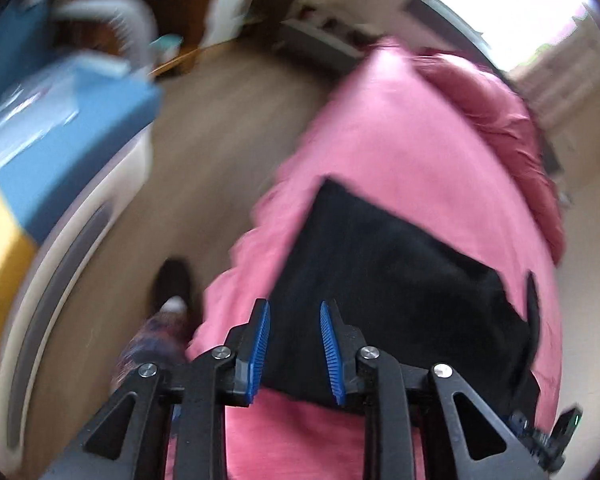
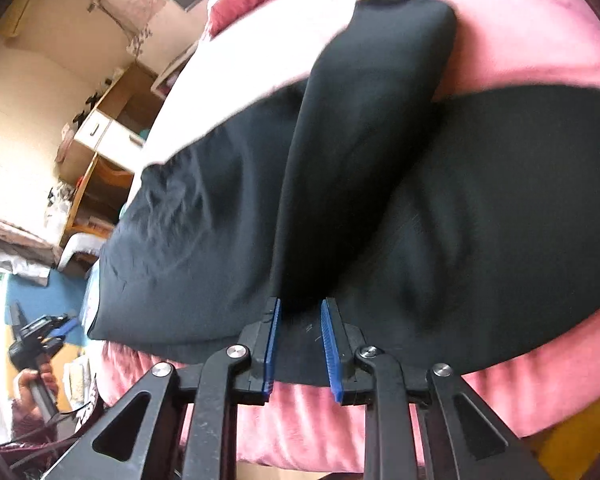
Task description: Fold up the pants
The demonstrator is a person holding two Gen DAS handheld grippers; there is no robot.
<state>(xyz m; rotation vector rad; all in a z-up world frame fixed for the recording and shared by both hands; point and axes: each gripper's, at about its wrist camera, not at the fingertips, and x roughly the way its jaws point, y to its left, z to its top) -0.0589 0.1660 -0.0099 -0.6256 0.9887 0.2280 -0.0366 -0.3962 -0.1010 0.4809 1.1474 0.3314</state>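
Black pants [image 1: 400, 272] lie spread on a pink bed sheet [image 1: 380, 120]. In the left wrist view my left gripper [image 1: 295, 308] hovers over the near edge of the pants, its blue pads [image 1: 260, 344] apart with nothing between them. In the right wrist view the pants [image 2: 500, 200] fill the frame. A raised fold of black cloth [image 2: 360, 140] runs away from my right gripper [image 2: 300, 304], whose jaws stand a little apart with the fold's near end between the tips. The left gripper [image 2: 40, 332] shows far left, held by a hand [image 2: 32, 384].
The bed's left edge drops to a wooden floor [image 1: 220, 140], where a person's dark shoe [image 1: 172, 280] stands. A blue box [image 1: 60, 128] sits at the left. A crumpled pink quilt [image 1: 500, 120] lies at the bed's far side. Wooden shelves [image 2: 100, 140] line the wall.
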